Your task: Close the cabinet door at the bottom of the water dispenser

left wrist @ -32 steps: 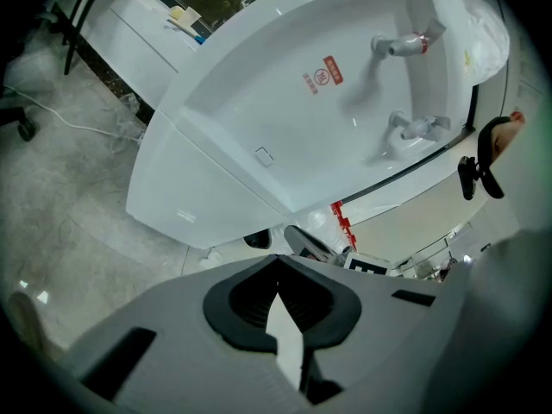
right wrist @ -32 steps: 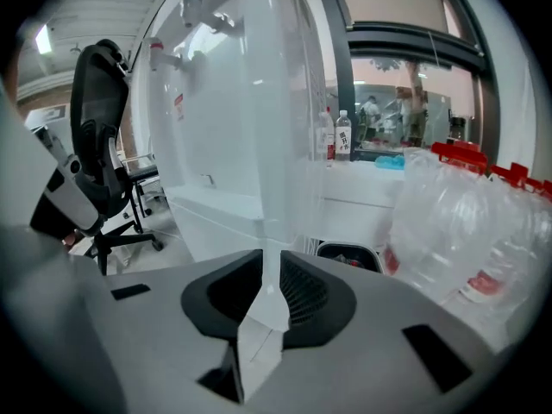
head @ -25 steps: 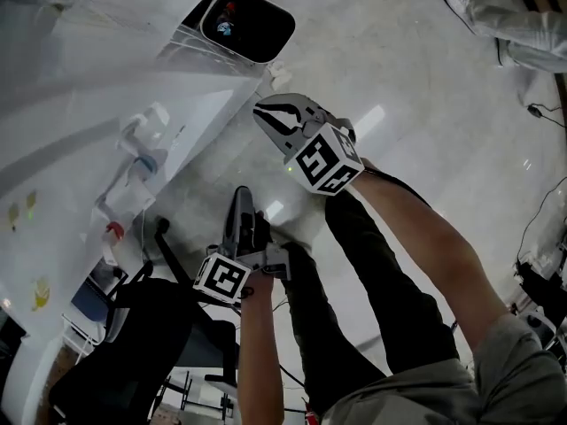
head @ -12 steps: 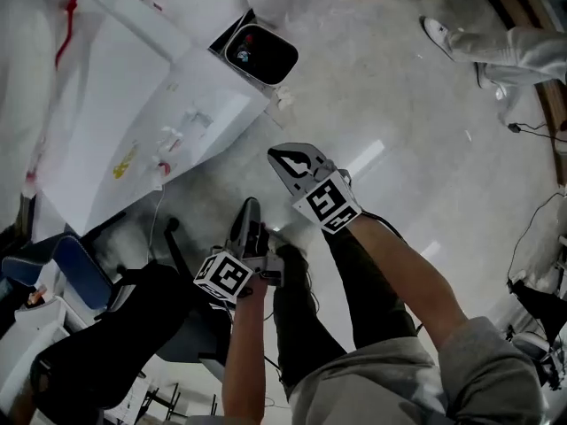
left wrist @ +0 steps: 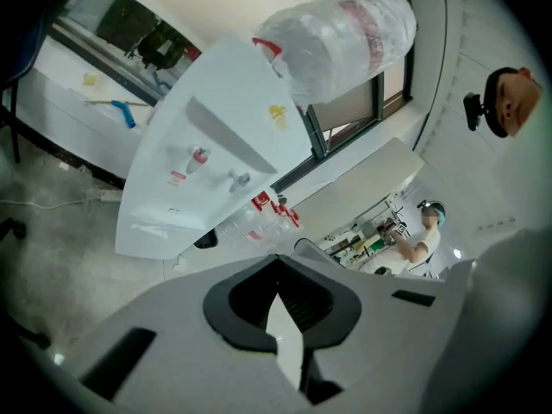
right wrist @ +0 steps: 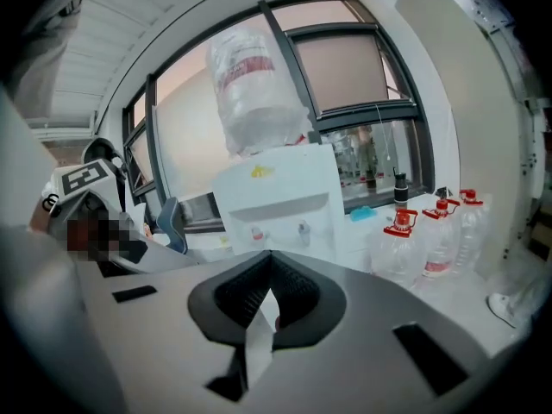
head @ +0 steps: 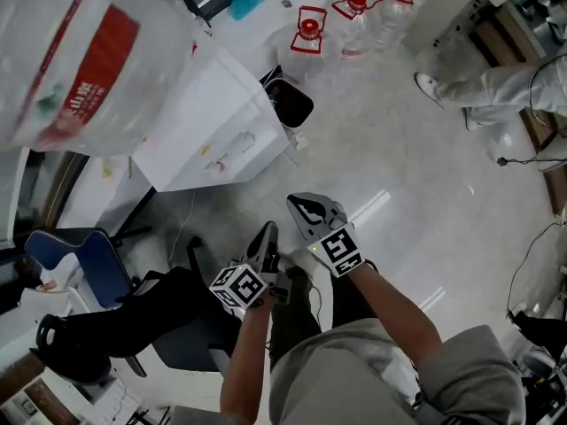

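Both grippers were empty, jaws pressed together with nothing between them. Judged idle: no contact was needed here.

The left gripper [head: 267, 237] and right gripper [head: 306, 209] sat side by side near the person's legs. Both were well apart from the water dispenser [head: 226, 135], which stood far-left under its big water bottle [head: 80, 60].

The cabinet door [left wrist: 153, 224] at the dispenser's foot looked flush with the front, no gap seen. Closing judged likely done.

Forearms were bent before the torso. The grippers pointed slightly downward toward the dispenser, the right one a little farther out.
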Demonstrator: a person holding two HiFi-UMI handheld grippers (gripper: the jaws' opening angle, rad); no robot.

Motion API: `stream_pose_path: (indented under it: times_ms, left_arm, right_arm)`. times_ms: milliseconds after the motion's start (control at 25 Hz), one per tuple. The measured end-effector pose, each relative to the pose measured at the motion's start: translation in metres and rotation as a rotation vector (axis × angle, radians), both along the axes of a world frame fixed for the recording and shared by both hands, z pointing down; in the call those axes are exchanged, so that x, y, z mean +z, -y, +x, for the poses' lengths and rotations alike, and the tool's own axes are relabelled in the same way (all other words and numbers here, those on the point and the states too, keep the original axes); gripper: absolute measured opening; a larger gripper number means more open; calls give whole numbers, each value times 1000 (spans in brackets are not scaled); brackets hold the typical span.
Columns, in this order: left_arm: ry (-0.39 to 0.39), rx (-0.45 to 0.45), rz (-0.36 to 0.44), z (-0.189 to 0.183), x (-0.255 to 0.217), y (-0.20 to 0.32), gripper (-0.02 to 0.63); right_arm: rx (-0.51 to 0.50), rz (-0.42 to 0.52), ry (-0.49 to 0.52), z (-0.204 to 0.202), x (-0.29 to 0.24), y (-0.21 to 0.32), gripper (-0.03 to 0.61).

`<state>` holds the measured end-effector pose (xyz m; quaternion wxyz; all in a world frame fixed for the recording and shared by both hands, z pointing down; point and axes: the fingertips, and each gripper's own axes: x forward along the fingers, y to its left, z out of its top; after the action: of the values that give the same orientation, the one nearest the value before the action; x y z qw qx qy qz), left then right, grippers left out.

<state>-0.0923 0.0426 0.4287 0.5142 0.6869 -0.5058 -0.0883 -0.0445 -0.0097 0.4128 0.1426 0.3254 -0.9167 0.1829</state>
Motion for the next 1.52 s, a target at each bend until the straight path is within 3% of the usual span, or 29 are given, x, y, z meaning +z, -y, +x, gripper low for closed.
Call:
stream_pose_path:
  times_ms: [440, 680, 1120, 1520]
  left_arm:
    - [159, 17, 203, -21, -151, -23, 6]
    - [231, 14, 287, -38, -204, -34, 6]
    - [329, 76, 422, -49, -252, -35, 6]
    - [334, 68, 401, -67, -246, -37, 6]
  right_arm:
    - [26, 102, 79, -13, -148, -36, 9]
    - [15, 147, 164, -31, -207, -54, 9]
    - [44, 218, 229, -49, -250, -68, 9]
    - [66, 250, 216, -54, -253, -59, 9]
